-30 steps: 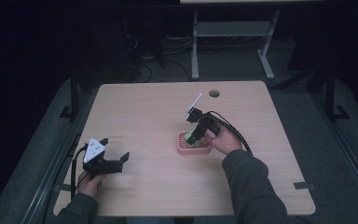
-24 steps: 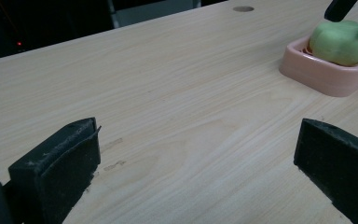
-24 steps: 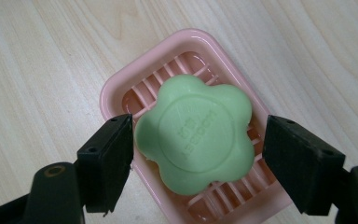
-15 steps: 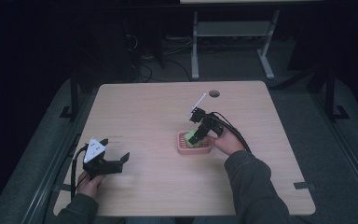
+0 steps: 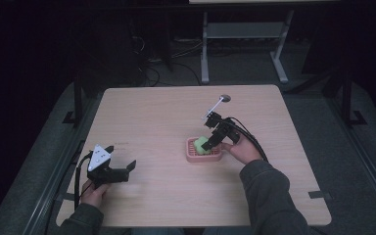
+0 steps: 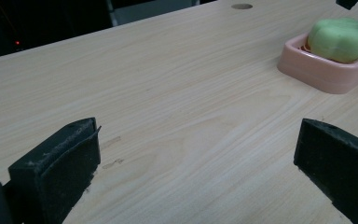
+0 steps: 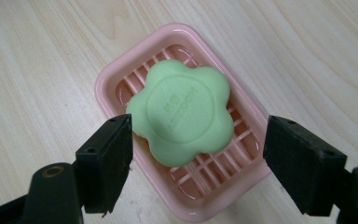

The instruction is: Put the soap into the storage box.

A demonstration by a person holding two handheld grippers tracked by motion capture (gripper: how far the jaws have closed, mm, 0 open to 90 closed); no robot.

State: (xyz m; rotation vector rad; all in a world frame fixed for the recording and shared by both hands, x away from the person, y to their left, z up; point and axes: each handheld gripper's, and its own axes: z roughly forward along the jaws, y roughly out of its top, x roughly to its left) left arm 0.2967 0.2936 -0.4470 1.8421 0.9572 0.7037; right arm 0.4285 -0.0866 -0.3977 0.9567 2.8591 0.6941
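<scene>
My right gripper (image 7: 198,154) hangs just above the pink soap dish (image 7: 121,70), jaws apart, with the green flower-shaped soap (image 7: 182,119) lying in the dish between them. The jaws touch nothing. I judge that the soap is either just set down or about to be picked up; I cannot tell which. To grasp it, I must lower the jaws beside the soap and inside the dish rim, then close gently. My left gripper (image 5: 120,166) rests wide open on the table (image 5: 152,117), well apart from the dish. The far side of the soap is hidden in the high view behind my gripper.
</scene>
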